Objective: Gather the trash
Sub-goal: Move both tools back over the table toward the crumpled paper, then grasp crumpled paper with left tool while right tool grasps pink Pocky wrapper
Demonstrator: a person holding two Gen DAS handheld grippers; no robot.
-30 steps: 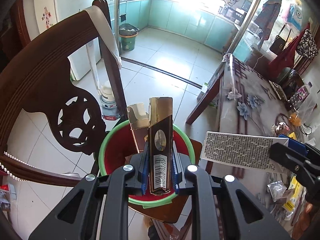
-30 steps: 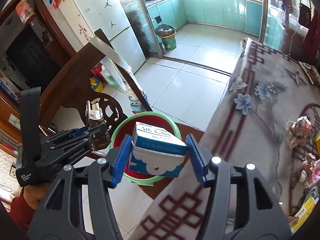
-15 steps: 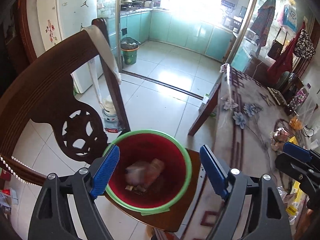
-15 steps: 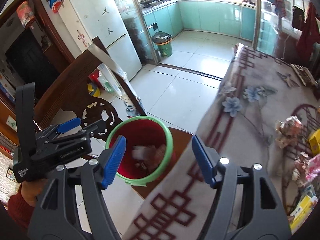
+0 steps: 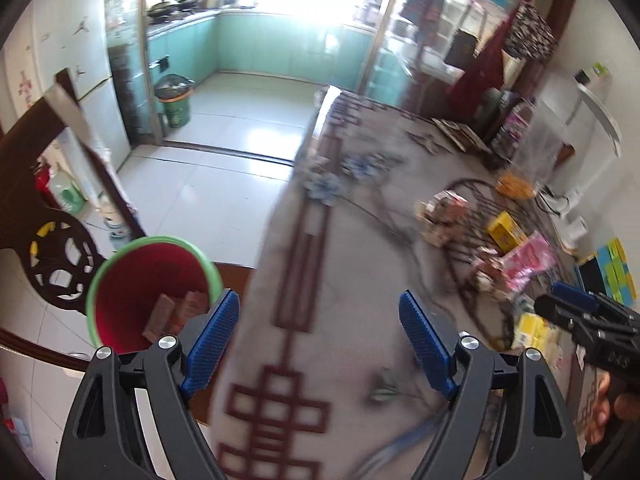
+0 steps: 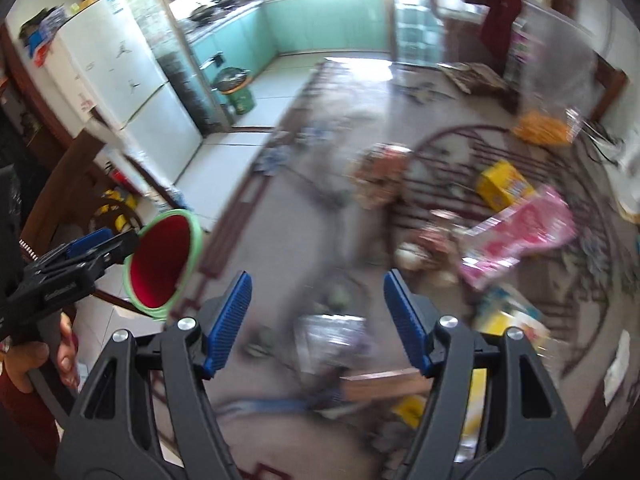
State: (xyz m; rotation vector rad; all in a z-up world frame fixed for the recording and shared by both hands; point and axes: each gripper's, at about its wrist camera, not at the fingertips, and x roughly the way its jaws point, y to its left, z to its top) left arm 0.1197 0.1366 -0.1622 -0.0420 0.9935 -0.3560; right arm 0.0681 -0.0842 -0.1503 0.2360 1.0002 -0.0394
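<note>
Both tools spread and empty, left tool [image 5: 319, 340] and right tool [image 6: 317, 322] over cluttered surface [image 5: 352, 264], red bin [image 5: 148, 284] at left.

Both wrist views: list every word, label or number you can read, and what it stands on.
No text reads cleanly.
Left gripper (jaws just opened, empty): white lettering, blurred.
Yellow box: print blurred.
Pink packet: print blurred.
Fridge: top label too small.

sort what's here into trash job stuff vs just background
Job:
red bin
boxes inside it
pink wrapper
yellow box
left gripper, right gripper, both open and empty

Background:
fridge
wooden chair
green kitchen bin
</note>
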